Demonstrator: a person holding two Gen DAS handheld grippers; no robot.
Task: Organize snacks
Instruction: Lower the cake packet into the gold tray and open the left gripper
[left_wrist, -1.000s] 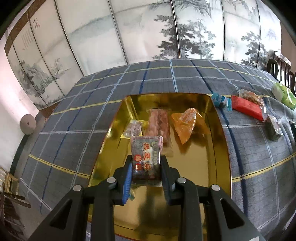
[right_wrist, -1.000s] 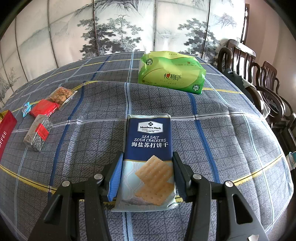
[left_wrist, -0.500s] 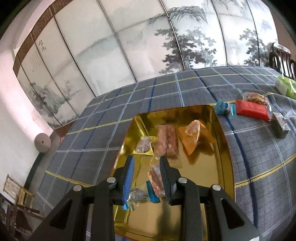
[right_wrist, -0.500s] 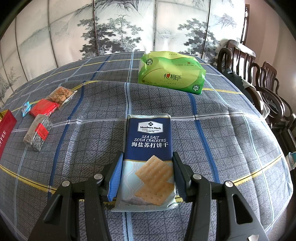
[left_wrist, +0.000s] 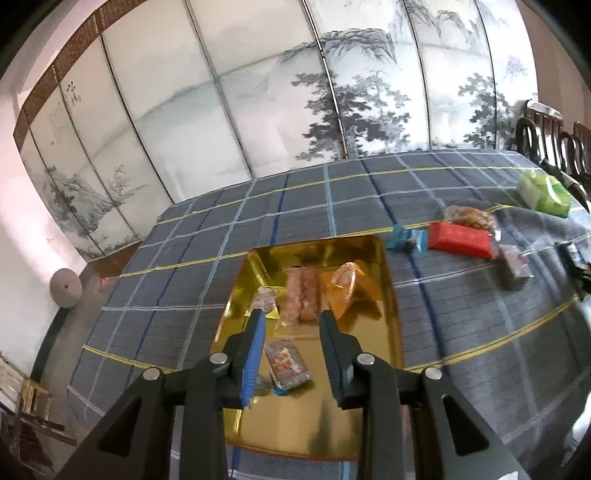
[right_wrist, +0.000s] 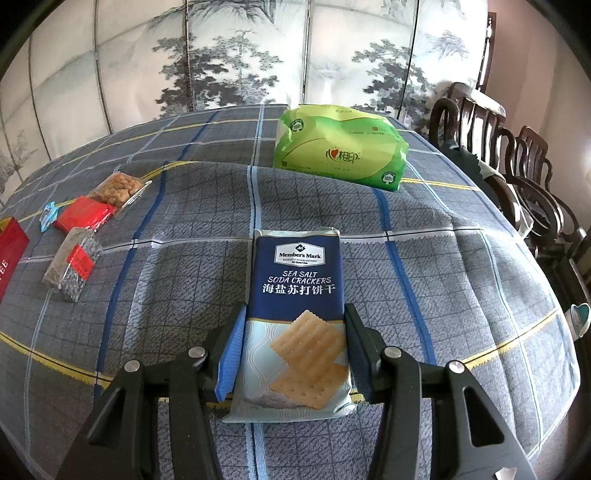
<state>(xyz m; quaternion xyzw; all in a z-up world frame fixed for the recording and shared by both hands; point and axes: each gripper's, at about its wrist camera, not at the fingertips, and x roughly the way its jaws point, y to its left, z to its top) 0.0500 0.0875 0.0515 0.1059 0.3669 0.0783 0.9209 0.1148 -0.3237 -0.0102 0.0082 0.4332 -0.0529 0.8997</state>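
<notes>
1. Snacks are split between my two views: some lie in the gold tray (left_wrist: 391, 317), others are spread on the checked tablecloth (right_wrist: 461, 266)
2. My left claw (left_wrist: 291, 325) hangs above the near part of the tray with its jaws spread and nothing between them
3. Below that gap, a small red-printed packet (left_wrist: 287, 363) lies flat on the tray floor
4. Farther in the tray I see a pinkish packet (left_wrist: 303, 295) in the middle, an orange packet (left_wrist: 347, 291) to its right and a small clear packet (left_wrist: 265, 301) to its left
5. On the cloth to the right of the tray lie a little blue wrapper (left_wrist: 402, 238), a red packet (left_wrist: 461, 240), a bag of fried bits (left_wrist: 469, 218) and a dark clear-wrapped bar (left_wrist: 515, 267)
6. A green tissue pack (left_wrist: 545, 194) sits far right, near the dark wooden chairs (left_wrist: 550, 136)
7. My right claw (right_wrist: 295, 321) has a finger against each long side of the blue cracker pack (right_wrist: 297, 317), grasping it; I cannot tell whether the pack rests on the cloth
8. In that view the green tissue pack (right_wrist: 340, 147) is far behind it, and the red packet (right_wrist: 85, 214) and wrapped bar (right_wrist: 72, 264) lie well off to the left
</notes>
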